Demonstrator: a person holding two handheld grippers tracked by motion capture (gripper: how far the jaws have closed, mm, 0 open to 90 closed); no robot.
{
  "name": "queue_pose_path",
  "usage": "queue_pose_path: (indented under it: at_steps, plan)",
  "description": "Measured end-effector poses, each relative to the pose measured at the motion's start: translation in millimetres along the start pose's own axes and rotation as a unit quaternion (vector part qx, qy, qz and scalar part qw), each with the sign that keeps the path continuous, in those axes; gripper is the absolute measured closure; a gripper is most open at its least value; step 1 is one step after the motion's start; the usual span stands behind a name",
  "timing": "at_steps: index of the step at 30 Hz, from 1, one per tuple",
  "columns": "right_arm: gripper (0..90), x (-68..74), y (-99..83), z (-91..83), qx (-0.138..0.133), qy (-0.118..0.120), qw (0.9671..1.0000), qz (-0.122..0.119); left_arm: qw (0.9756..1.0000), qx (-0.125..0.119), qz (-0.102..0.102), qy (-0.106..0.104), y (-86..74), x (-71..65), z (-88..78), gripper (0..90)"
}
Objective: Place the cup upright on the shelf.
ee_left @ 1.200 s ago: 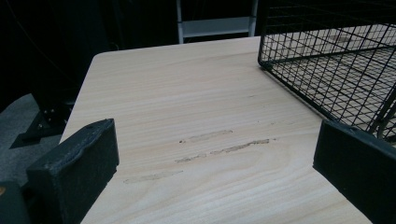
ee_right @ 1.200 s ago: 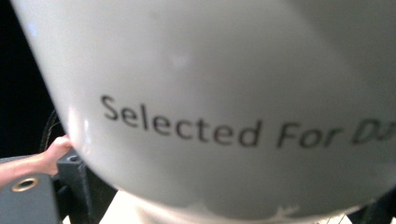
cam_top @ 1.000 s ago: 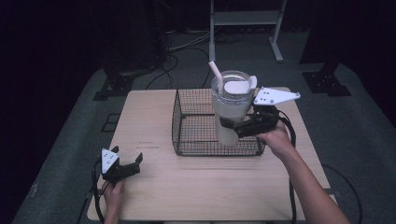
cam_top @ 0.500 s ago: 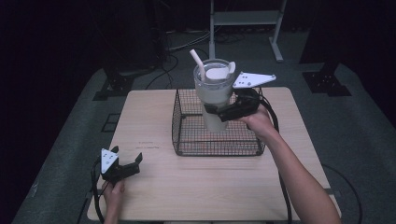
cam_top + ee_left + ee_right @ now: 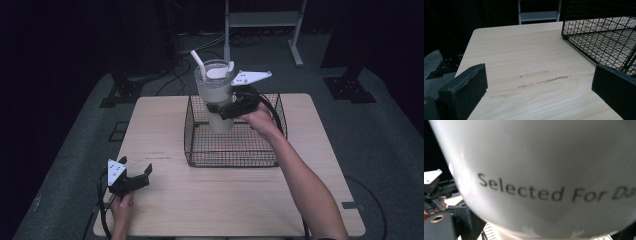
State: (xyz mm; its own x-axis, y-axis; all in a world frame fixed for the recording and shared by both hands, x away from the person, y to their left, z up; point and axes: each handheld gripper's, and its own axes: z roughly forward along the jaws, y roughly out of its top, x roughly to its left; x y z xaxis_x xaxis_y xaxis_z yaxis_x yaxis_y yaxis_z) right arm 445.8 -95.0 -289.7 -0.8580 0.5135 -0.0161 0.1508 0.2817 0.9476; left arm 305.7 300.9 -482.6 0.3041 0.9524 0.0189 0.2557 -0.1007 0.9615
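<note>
Object in hand: a tall, pale frosted plastic tumbler (image 5: pixel 216 97) with a white lid and a white straw (image 5: pixel 197 62), upright, its body printed with dark lettering (image 5: pixel 549 192).
Tumbler's place: held up in the air above the far left part of the black wire mesh basket (image 5: pixel 235 159), its base at about rim level; I cannot tell whether it clears the wire.
Right gripper (image 5: pixel 226 108): clamped round the tumbler's mid-body from the right, jaws hugging the wall; the right gripper view shows the cup pressed close against the camera.
Left gripper (image 5: pixel 135 179): resting at the near left corner of the light wooden table (image 5: pixel 165 125), jaws spread wide with nothing between them, well apart from the basket.
Left gripper view: bare tabletop with a few faint scuff marks (image 5: pixel 541 79) and the basket's near corner (image 5: pixel 574 40) to the right.
Step in hand: a carry of the tumbler over the basket; from this moment alone I cannot tell whether it is going in or coming out.
Next move calls for: keeping the cup vertical so lid and straw stay put, a steady grip on a smooth wall, and watching the base against the basket's rim.
Risk: the slick tapered side could slip downward in the jaws.
</note>
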Motion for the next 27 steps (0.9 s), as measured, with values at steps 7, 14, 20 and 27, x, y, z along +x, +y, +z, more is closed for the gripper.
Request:
queue_pose_path:
  at_steps: [7,14,20,27]
  plan:
    - [8.3,-6.6,-11.8,24.7,0.018,0.0,0.9998,0.005,1.0,-0.001,-0.001,-0.002,-0.2,0.1,-0.4,0.0]
    - [8.3,-14.7,-24.9,45.1,0.029,0.002,0.9995,0.012,1.0,-0.001,0.001,-0.002,-0.2,0.6,-0.6,0.0]
    - [8.2,-20.9,-38.8,61.1,0.046,0.007,0.9988,0.018,1.0,-0.001,-0.001,-0.003,-0.2,1.2,-0.8,0.0]
    - [8.2,-24.8,-47.7,69.7,0.049,0.014,0.9985,0.022,1.0,-0.002,0.0,-0.003,-0.3,1.1,-0.9,0.0]
